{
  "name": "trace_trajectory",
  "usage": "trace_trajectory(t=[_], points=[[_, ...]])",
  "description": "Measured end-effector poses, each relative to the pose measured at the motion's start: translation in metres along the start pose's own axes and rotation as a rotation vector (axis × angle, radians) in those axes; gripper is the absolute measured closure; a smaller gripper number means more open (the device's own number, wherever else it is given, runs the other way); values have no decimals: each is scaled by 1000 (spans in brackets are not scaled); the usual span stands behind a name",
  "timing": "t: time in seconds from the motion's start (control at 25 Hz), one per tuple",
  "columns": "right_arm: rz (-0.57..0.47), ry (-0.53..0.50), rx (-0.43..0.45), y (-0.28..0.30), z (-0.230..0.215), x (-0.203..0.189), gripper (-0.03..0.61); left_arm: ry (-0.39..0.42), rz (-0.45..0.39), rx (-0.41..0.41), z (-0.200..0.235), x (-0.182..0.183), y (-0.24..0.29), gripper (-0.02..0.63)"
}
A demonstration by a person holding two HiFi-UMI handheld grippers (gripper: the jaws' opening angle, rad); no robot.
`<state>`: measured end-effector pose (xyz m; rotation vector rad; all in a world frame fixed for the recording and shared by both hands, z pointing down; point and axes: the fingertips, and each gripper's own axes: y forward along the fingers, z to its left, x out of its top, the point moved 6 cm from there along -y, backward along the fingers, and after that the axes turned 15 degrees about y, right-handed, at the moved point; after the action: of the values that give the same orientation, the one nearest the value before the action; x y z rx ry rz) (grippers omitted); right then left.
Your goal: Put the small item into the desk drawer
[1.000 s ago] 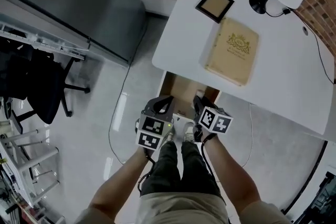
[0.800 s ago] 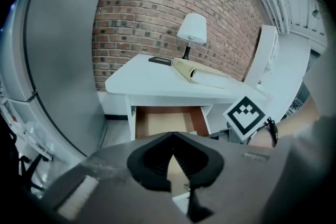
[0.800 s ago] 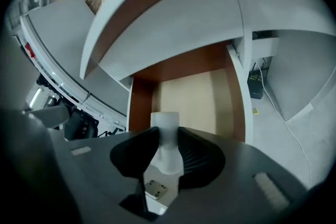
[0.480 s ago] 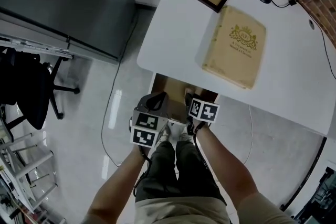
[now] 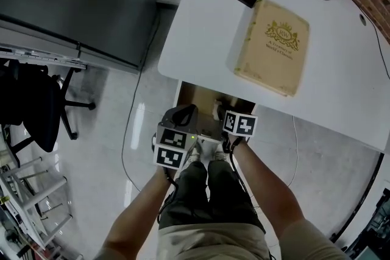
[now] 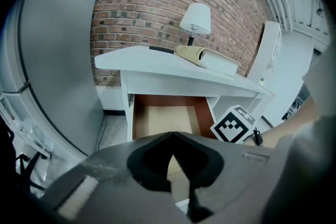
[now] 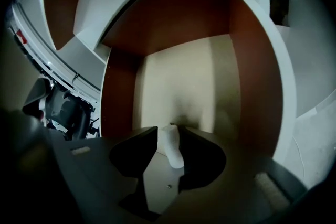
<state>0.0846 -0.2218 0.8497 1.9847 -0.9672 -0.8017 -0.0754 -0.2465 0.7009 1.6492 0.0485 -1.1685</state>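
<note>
Over the open brown drawer (image 7: 178, 81) my right tool (image 7: 168, 135) pinches a small white item (image 7: 172, 150), which could bounce out if dropped.

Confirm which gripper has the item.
The right gripper: a small white item is clamped between its jaws, over the open drawer. The left gripper has its jaws together, empty.

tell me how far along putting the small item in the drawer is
Done: the drawer stands open. In hand: the right hand-held gripper is clamped on the small white item, pointed into the drawer over its floor. Left: letting the item go inside. The left hand-held gripper is shut and empty in front of the drawer.
</note>
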Motion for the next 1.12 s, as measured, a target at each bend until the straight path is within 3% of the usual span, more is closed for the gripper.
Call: trace_trajectory(t=[0.32, 0.44, 0.64, 0.88, 1.12], points=[[-56, -112, 23, -75, 32, -1, 524, 5, -18, 3, -9, 25, -50, 611], [-66, -80, 73, -110, 49, -1, 569, 14, -37, 12, -9, 40, -73, 611], [-124, -125, 120, -173, 80, 3, 574, 4, -72, 4, -19, 62, -113, 612], [-247, -315, 184, -256, 121, 17, 574, 89, -101, -1, -36, 96, -160, 611], [-369, -409, 288, -349, 172, 25, 574, 146, -209, 45, -44, 132, -210, 611]])
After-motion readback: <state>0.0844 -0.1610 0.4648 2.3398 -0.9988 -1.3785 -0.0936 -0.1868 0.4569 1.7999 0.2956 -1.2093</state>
